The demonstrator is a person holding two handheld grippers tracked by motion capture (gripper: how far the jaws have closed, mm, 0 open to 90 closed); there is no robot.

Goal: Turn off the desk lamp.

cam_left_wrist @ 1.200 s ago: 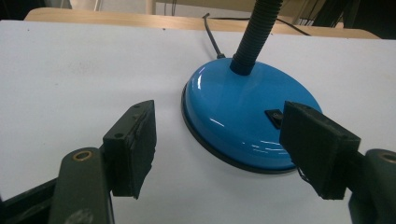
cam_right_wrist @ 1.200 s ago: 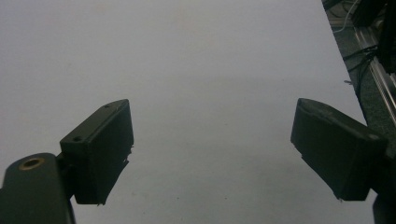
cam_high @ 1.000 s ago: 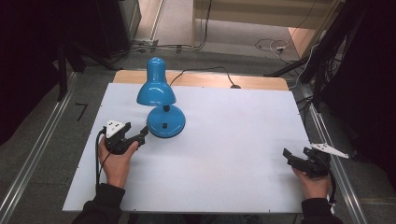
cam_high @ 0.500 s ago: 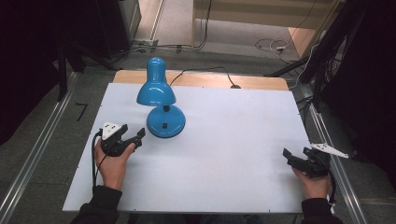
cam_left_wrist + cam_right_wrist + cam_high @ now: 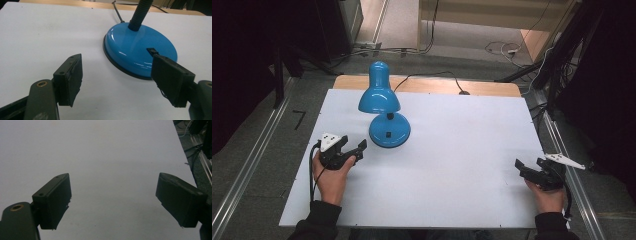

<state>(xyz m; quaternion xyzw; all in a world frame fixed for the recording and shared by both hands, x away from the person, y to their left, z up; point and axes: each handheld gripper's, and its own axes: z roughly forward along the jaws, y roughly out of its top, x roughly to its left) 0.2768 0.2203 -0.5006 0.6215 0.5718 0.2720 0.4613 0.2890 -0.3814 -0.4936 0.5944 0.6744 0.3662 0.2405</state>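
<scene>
The lamp is glossy bright blue all over, shade and round base alike, with a dark ribbed neck, a small black switch and a black rim under the base. The bench is plain white, with a bare wood strip at its 12 o'clock edge. Both tools, left and right, are black, each topped by a pale grey plate.

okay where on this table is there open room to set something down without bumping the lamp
The white tabletop lies bare between the blue lamp and the right gripper, and along the near edge. It is crowded only at the lamp's base, where the left gripper sits close.
</scene>
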